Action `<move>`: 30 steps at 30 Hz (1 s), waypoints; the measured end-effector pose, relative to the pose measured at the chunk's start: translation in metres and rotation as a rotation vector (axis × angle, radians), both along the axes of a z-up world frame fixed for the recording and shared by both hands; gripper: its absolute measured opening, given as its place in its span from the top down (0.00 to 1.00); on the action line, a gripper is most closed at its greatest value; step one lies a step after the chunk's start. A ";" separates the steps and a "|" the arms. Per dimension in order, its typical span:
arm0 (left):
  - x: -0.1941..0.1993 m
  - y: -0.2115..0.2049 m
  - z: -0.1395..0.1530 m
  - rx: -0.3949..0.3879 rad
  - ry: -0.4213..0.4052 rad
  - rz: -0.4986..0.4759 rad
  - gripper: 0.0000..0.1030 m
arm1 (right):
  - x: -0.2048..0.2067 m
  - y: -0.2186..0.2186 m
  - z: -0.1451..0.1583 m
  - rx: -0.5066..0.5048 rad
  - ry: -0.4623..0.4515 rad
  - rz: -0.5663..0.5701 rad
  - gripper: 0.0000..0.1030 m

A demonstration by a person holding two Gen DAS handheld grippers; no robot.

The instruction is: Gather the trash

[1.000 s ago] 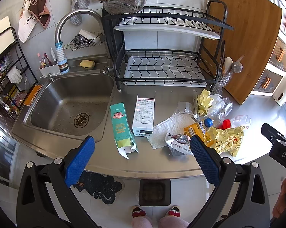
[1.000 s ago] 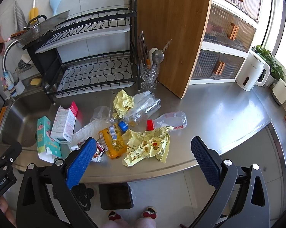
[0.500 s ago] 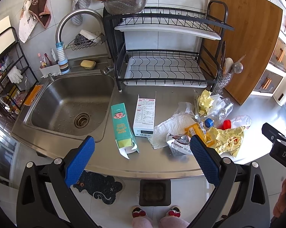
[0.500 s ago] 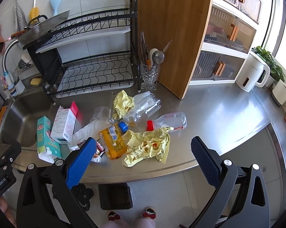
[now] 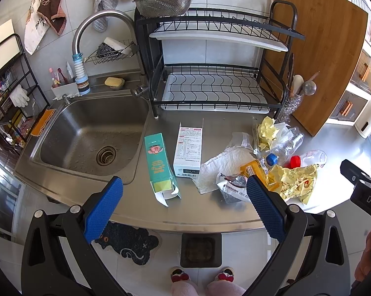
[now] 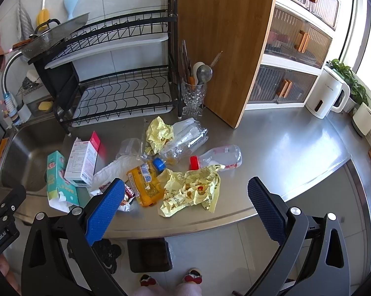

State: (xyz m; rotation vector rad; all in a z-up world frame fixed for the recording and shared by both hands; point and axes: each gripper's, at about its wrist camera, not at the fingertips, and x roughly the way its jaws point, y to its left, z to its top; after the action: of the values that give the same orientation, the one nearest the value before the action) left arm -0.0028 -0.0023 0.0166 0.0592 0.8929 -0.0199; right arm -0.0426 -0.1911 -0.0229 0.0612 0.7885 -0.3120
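Note:
Trash lies on the steel counter (image 6: 284, 148): a teal carton (image 5: 157, 162), a white box (image 5: 189, 151), a white paper sheet (image 5: 222, 165), a silver wrapper (image 5: 231, 188), an orange packet (image 6: 144, 185), a yellow wrapper (image 6: 190, 190), a crumpled yellow paper (image 6: 158, 133), a clear bottle with blue cap (image 6: 185, 140) and a small bottle with red cap (image 6: 217, 159). My left gripper (image 5: 184, 206) is open and empty, held above the counter's front edge. My right gripper (image 6: 185, 209) is open and empty, in front of the yellow wrapper.
A sink (image 5: 86, 138) lies left of the trash. A black dish rack (image 5: 215, 74), a glass utensil holder (image 6: 193, 98) and a leaning wooden board (image 6: 225, 44) stand behind it. A white kettle (image 6: 327, 93) is at the right. A black bin (image 5: 200, 250) stands on the floor below.
The left gripper has drifted very slightly; the view has barely shifted. The right gripper has not visibly moved. Both stay open.

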 end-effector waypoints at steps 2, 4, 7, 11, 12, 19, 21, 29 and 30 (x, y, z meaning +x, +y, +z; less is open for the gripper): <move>0.001 0.000 -0.001 0.001 0.003 0.000 0.08 | 0.000 -0.002 -0.002 0.000 0.001 -0.003 0.03; 0.002 0.000 -0.003 0.001 0.007 -0.001 0.08 | 0.001 -0.004 -0.003 0.003 0.003 -0.008 0.03; 0.004 0.000 -0.006 0.000 0.013 -0.001 0.08 | 0.003 -0.006 -0.005 -0.002 0.005 -0.011 0.03; 0.012 0.008 -0.009 -0.015 0.021 0.008 0.08 | 0.008 -0.014 -0.004 0.017 0.000 -0.007 0.03; 0.016 0.013 -0.010 -0.022 0.030 0.010 0.08 | 0.009 -0.017 -0.004 0.020 -0.003 -0.009 0.03; 0.051 0.041 -0.028 -0.047 0.073 0.033 0.08 | 0.028 -0.050 -0.012 0.089 0.034 -0.036 0.03; 0.060 0.045 -0.037 -0.049 0.088 0.031 0.08 | 0.036 -0.062 -0.023 0.127 0.075 -0.046 0.03; 0.101 0.059 -0.086 -0.048 0.207 0.057 0.08 | 0.063 -0.108 -0.078 0.275 0.224 -0.132 0.17; 0.106 0.061 -0.092 -0.047 0.221 0.064 0.08 | 0.066 -0.110 -0.084 0.282 0.241 -0.141 0.19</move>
State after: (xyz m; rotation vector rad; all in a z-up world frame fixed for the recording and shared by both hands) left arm 0.1029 0.0583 -0.0757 -0.0160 1.1139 0.0121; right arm 0.0239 -0.3012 -0.1065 0.3510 1.0663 -0.3433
